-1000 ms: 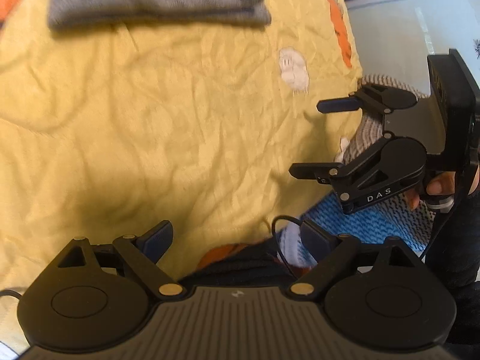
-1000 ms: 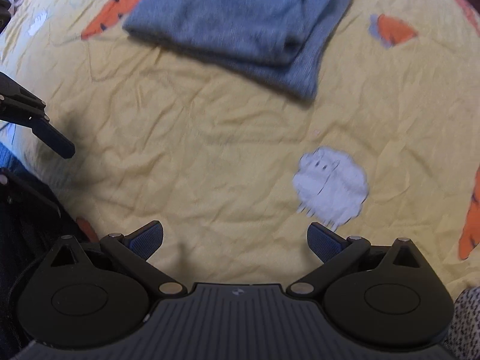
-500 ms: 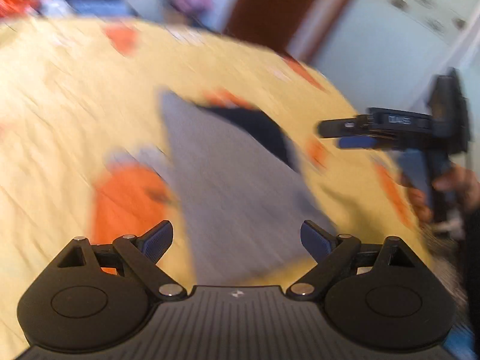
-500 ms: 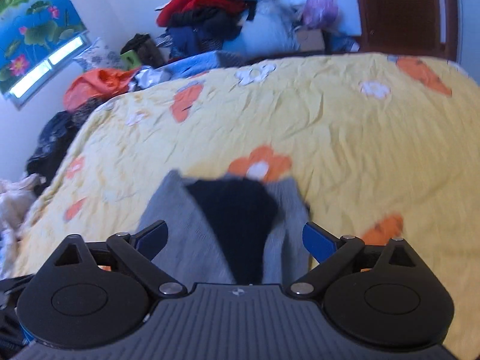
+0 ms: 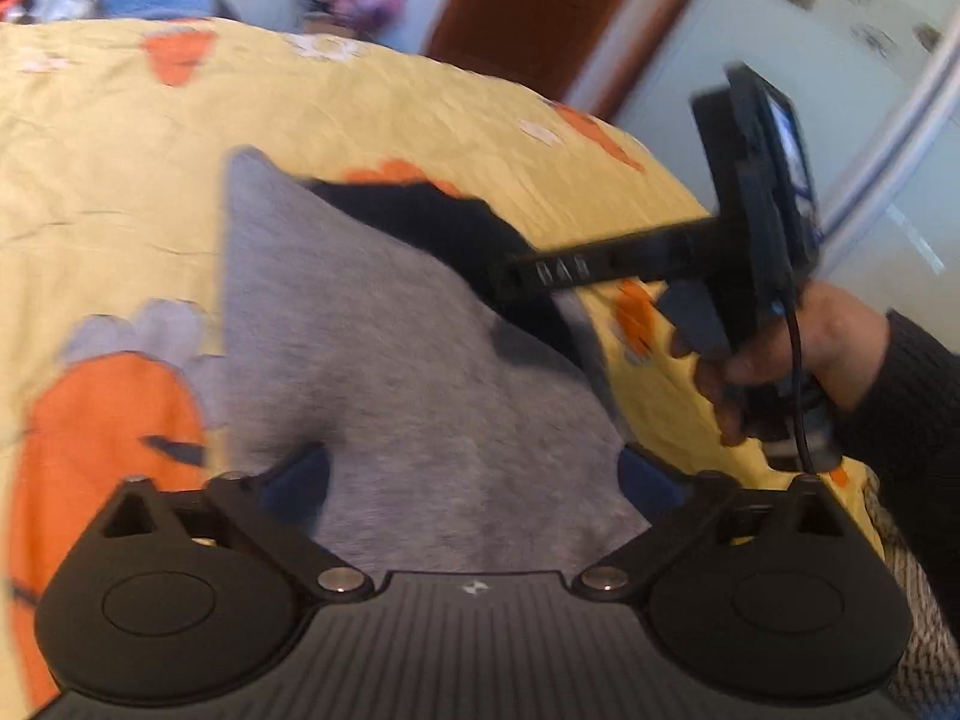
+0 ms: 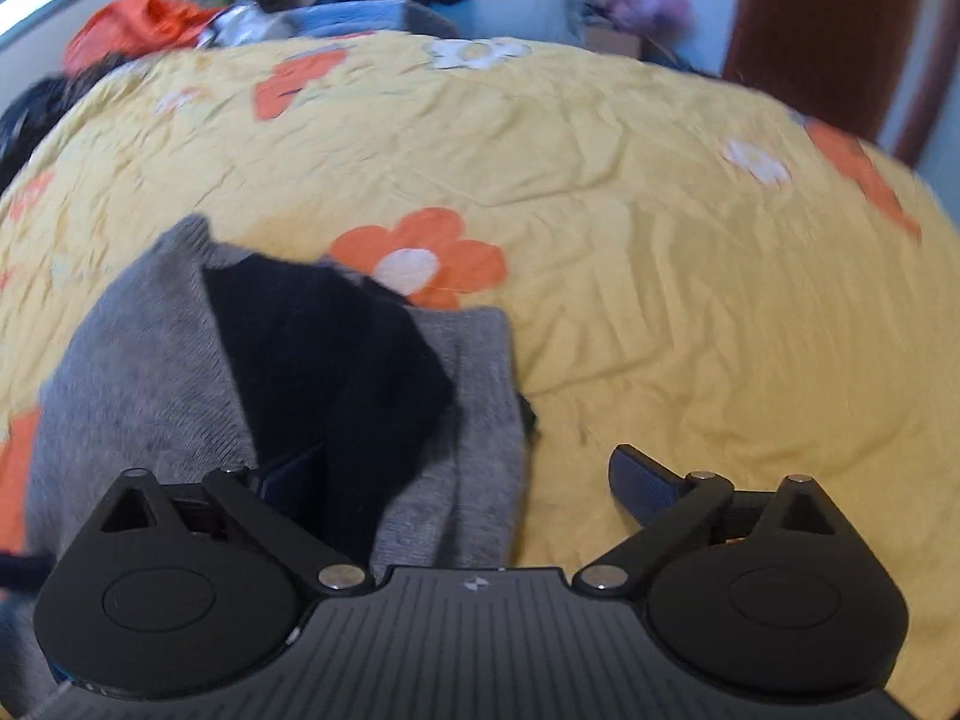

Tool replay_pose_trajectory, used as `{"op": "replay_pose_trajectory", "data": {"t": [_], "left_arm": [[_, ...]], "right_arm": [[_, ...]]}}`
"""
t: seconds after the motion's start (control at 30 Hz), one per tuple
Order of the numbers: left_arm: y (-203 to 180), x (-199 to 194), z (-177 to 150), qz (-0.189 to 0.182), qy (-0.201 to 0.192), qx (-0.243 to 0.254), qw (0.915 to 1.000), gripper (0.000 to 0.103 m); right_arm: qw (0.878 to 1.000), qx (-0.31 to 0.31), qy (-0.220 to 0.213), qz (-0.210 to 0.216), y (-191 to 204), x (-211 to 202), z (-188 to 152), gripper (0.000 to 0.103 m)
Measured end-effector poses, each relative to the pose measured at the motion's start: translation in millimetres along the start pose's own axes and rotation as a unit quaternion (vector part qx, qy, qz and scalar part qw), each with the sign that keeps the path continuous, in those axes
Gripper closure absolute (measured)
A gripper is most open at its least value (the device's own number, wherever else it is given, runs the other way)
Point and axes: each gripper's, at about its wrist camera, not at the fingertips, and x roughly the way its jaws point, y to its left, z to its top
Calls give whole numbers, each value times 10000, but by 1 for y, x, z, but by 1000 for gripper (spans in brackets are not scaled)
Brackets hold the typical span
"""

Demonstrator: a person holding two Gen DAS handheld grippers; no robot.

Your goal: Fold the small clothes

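Both claws wide apart over the folded grey knit garment (image 5: 420, 396)!

The left gripper (image 5: 474, 483) straddled its near edge, empty; the right gripper (image 6: 468, 480) hovered at its three o'clock side, probably lining up a fold on the yellow flowered bedsheet (image 6: 690, 300). No containers showed.

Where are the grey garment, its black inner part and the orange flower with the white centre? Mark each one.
grey garment (image 5: 420, 396): left wrist view, on the broad grey knit panel.
black inner part (image 6: 324, 360): right wrist view, on the dark fabric between the grey sides.
orange flower (image 6: 414, 261): right wrist view, near its white centre, printed on the sheet.
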Motion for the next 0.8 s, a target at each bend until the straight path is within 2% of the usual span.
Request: {"op": "replay_pose_trajectory", "data": {"t": [0.03, 0.07, 0.1, 0.17, 0.2, 0.27, 0.33, 0.4, 0.43, 0.47, 0.5, 0.57, 0.7, 0.8], "left_arm": [[-2, 2, 0, 56, 21, 90, 9999, 0], [-4, -1, 1, 94, 32, 116, 9999, 0], [-3, -10, 2, 18, -3, 43, 10000, 0], [5, -33, 4, -246, -372, -201, 9988, 0], [10, -42, 6, -175, -592, -265, 9977, 0], [17, -45, 15, 330, -845, -220, 9956, 0], [23, -27, 24, 1020, -664, -178, 9924, 0], [27, -3, 23, 1245, -356, -90, 9915, 0], [29, 10, 20, 1365, -167, -77, 9905, 0], [31, 18, 16, 1380, -35, -125, 9903, 0], [33, 19, 14, 1284, -82, -215, 9915, 0], [34, 9, 10, 1319, -126, -302, 9907, 0], [23, -28, 5, 1406, -514, -5, 9887, 0], [26, -24, 10, 1612, -478, 76, 9857, 0]], "right_arm": [[9994, 307, -77, 137, -6, -10, -1, 16], [9975, 563, -268, 338, -9, -26, -5, 18], [9945, 706, -550, 540, -10, -43, -8, 17], [9870, 845, -1133, 767, -3, -72, -14, 14], [9829, 909, -1294, 943, 3, -80, -14, 9], [9801, 874, -1257, 1263, 17, -81, -11, 8], [9867, 629, -955, 1155, 33, -66, -10, 8], [9944, 484, -573, 750, 38, -40, -14, 10], [9961, 564, -345, 583, 33, -26, -17, 14], [9963, 683, -188, 490, 27, -19, -21, 14], [9949, 832, -209, 536, 20, -21, -27, 15], [9917, 989, -498, 651, 13, -44, -35, 13], [9831, 1142, -1156, 838, 12, -90, -50, 4], [9813, 1149, -1144, 1039, 21, -100, -51, 2]]}}
